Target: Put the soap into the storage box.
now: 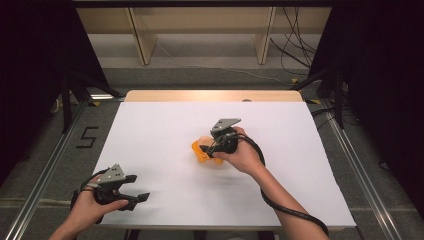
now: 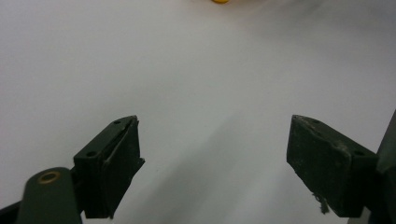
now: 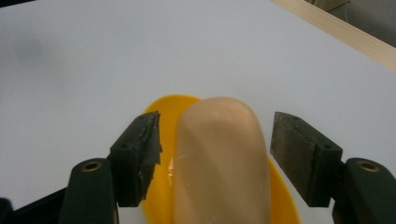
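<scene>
A pale beige, rounded oblong piece [image 3: 222, 163] lies on a shallow yellow-orange dish [image 3: 166, 107] near the middle of the white table [image 1: 160, 125]. My right gripper [image 3: 217, 135] straddles the beige piece from above, one pad [image 3: 144, 149] on each side. A thin gap shows between each pad and the piece, so the jaws stand open around it. In the high view the dish [image 1: 198, 151] peeks out to the left of the right gripper [image 1: 207, 148]. My left gripper [image 1: 141, 187] rests open near the front left corner, with nothing between its pads [image 2: 119, 163].
Bare white sheet lies ahead of the left gripper, and a sliver of the yellow dish [image 2: 220, 1] shows at the top of its view. A wooden strip [image 1: 215, 95] runs along the table's far edge. Metal rails, cables and shelf legs stand beyond it.
</scene>
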